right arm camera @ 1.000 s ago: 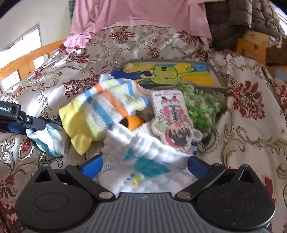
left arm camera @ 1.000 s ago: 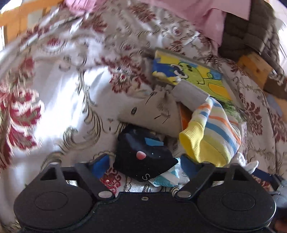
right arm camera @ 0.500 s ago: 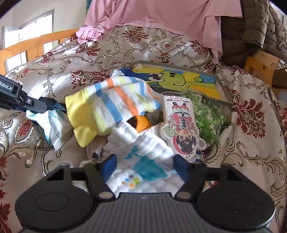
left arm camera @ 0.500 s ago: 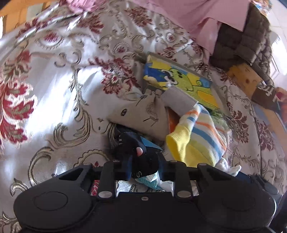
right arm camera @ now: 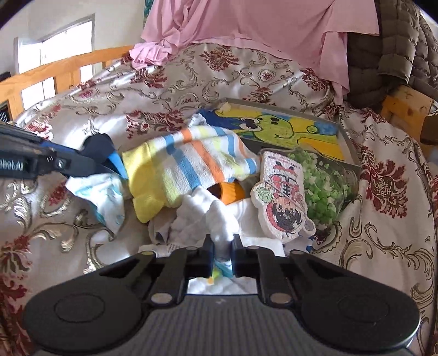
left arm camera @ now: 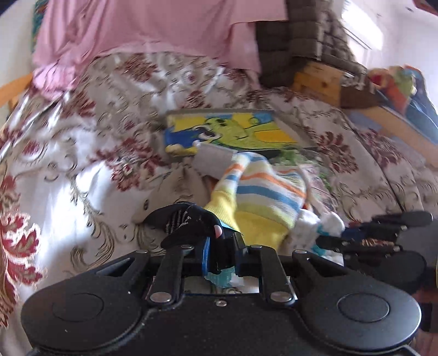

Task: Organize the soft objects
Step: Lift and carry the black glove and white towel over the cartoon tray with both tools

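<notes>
A heap of soft things lies on the floral bedspread (right arm camera: 246, 76). My left gripper (left arm camera: 222, 246) has its jaws closing, and the pads pinch a black cloth piece with a pink dot (left arm camera: 189, 219), lifted a little off the heap. A yellow, blue and orange striped cloth (right arm camera: 191, 161) lies just right of it. My right gripper (right arm camera: 222, 246) is shut on a bunched fold of white waffle cloth (right arm camera: 216, 216) at the heap's near edge. Each gripper also shows at the side of the other's view.
Behind the heap lie a flat frog-picture box (right arm camera: 287, 128), a clear bag of green bits (right arm camera: 323, 186), a cartoon-figure sponge (right arm camera: 287, 191) and an orange item (right arm camera: 232, 191). A pink sheet (right arm camera: 246, 24), a quilted jacket (right arm camera: 383, 54) and a wooden rail (right arm camera: 54, 71) border the bed.
Both grippers went from wide open to closed: the left on the black cloth, the right on the white cloth. The left gripper rolled, swung toward the heap and rose with the black cloth.
</notes>
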